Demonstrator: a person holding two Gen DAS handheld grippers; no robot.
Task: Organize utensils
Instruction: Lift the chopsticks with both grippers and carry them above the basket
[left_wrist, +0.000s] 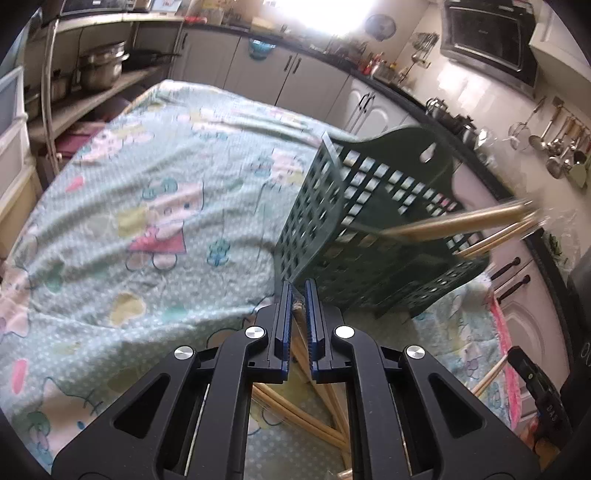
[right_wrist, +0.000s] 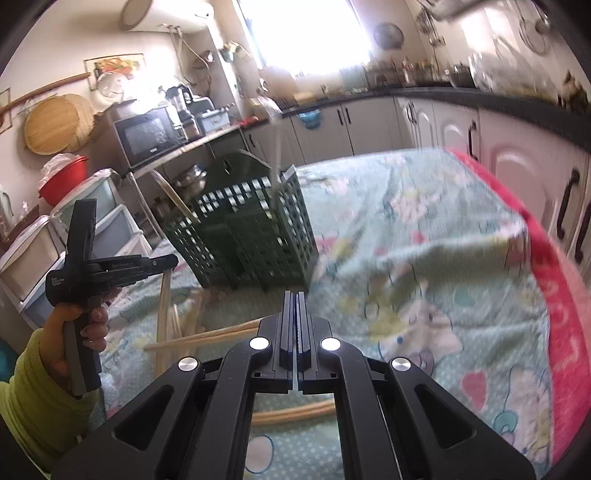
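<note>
The left tongs (left_wrist: 300, 286), black with ribbed blue pads, are pinching a thin pale wooden chopstick (left_wrist: 297, 334) between nearly closed jaws. The right tongs (right_wrist: 294, 295) are pressing together on a slim, pale utensil; what it is I cannot tell. A dark green plastic basket (left_wrist: 354, 236) with a square lattice wall is standing on the tabletop (left_wrist: 155, 206), draped in soft, wrinkled mint cartoon-print cloth. More round wooden chopsticks (right_wrist: 207, 334) are lying scattered on the cloth near the basket.
</note>
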